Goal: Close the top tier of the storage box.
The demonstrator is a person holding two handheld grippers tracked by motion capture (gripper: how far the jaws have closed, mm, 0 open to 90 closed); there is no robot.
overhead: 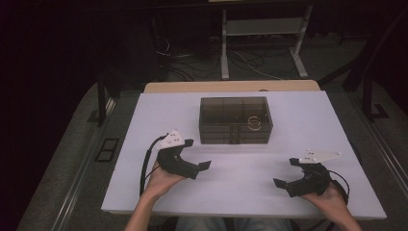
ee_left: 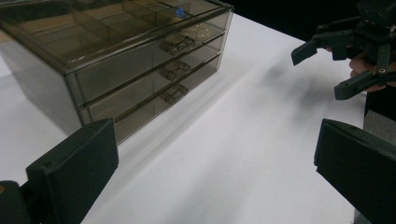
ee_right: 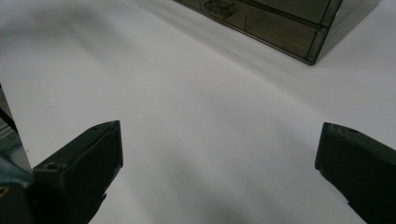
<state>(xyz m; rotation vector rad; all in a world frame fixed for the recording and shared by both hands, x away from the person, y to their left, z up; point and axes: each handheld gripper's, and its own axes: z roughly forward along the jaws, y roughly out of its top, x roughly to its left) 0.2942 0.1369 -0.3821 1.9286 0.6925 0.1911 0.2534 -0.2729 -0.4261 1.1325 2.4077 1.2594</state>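
Observation:
A smoked, see-through box of three shut drawers stands at the middle back of the white table. Something gold and ring-shaped shows through its right side. My left gripper hovers open just left of the box front, nothing between its jaws. In the left gripper view my left gripper faces the drawer box and its small handles. My right gripper is open and empty at the front right; it appears as the right gripper farther off. In the right gripper view my right gripper looks across bare table toward the box corner.
A wooden strip runs along the table's far edge. Behind it, white desk legs and loose cables lie on the dark floor. A cable trails from the left gripper. Open white surface lies between the two grippers.

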